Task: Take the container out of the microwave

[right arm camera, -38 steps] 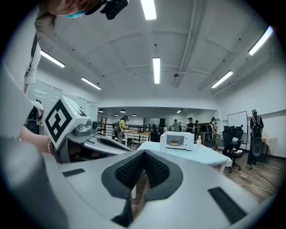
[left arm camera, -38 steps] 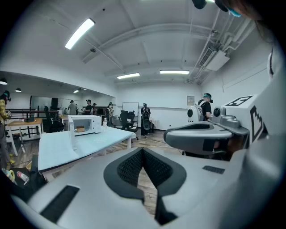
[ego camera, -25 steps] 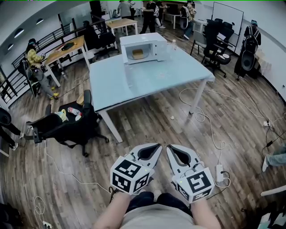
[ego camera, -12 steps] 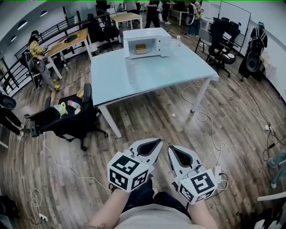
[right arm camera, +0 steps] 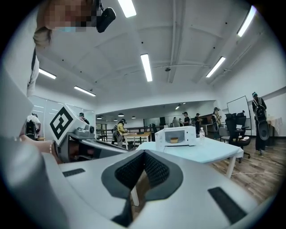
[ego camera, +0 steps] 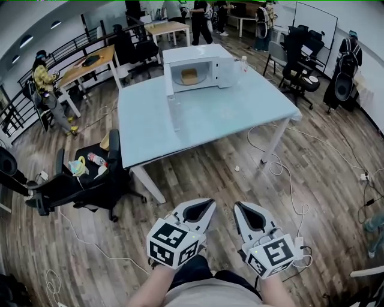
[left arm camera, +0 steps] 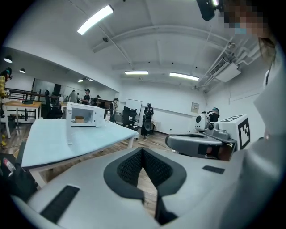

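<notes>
Landmark: microwave, white, standing at the far end of a pale blue worktop. Its door hangs open at the left of the cavity.

1. Container. Small and tan. It sits inside the microwave on the cavity floor, with nothing touching it.

2. My left hand-held gripper. It is well short of the microwave, off the near edge of the worktop and over the wooden floor. It points toward the microwave. The jaws are narrow, with the tips meeting and nothing between them.

3. My right hand-held gripper. It is just beside the left one and equally far from the microwave, aimed the same way. The jaws are pressed together and it carries nothing.

4. Bottle. Clear and upright, on the worktop just right of the microwave.

5. Office chair. Black, with small coloured items on the seat. It stands on the floor well to the near left of the microwave, beside the worktop's corner.

6. Cables. Pale and looped on the floor, near right of the microwave, past the worktop leg.

7. People. Several stand among desks beyond the microwave.

8. Whiteboard. Against the wall, far right of the microwave.
</notes>
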A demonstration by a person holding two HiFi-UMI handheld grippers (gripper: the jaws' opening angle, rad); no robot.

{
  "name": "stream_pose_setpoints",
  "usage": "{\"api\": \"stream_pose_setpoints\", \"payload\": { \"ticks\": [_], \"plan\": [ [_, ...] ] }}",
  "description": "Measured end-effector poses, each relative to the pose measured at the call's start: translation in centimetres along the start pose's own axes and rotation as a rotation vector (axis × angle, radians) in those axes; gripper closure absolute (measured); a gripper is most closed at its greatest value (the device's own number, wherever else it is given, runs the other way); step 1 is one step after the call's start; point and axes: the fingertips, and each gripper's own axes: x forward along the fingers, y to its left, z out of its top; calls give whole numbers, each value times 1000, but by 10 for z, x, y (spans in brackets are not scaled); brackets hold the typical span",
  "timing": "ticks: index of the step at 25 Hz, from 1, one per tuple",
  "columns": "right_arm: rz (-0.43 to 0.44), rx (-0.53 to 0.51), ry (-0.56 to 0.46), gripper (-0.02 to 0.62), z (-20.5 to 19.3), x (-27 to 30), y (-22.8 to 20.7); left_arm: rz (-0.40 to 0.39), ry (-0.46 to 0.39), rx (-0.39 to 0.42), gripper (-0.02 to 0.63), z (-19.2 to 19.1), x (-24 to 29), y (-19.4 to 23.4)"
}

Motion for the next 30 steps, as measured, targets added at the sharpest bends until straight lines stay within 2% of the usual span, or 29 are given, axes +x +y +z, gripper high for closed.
{"api": "stream_pose_setpoints", "payload": {
  "ticks": [4,8,10,13,16,23,30],
  "plan": [
    [-13,3,-4,586,17,58,-27,1,6,31,592,32,28,59],
    [-27,-30,-16,586,38,110,-50,14,2,156,592,66,60,105],
    [-41,-38,-20,586,44,127,-58,-9,-3,185,592,75,71,118],
    [-70,-38,8,586,43,147,-70,-52,-11,182,592,83,87,129],
    [-62,0,54,586,33,173,-72,-55,7,183,592,83,91,147],
    [13,0,72,586,32,222,-81,40,25,134,592,83,102,203],
    [67,-17,74,586,39,273,-135,81,26,128,592,99,156,239]
  ]
}}
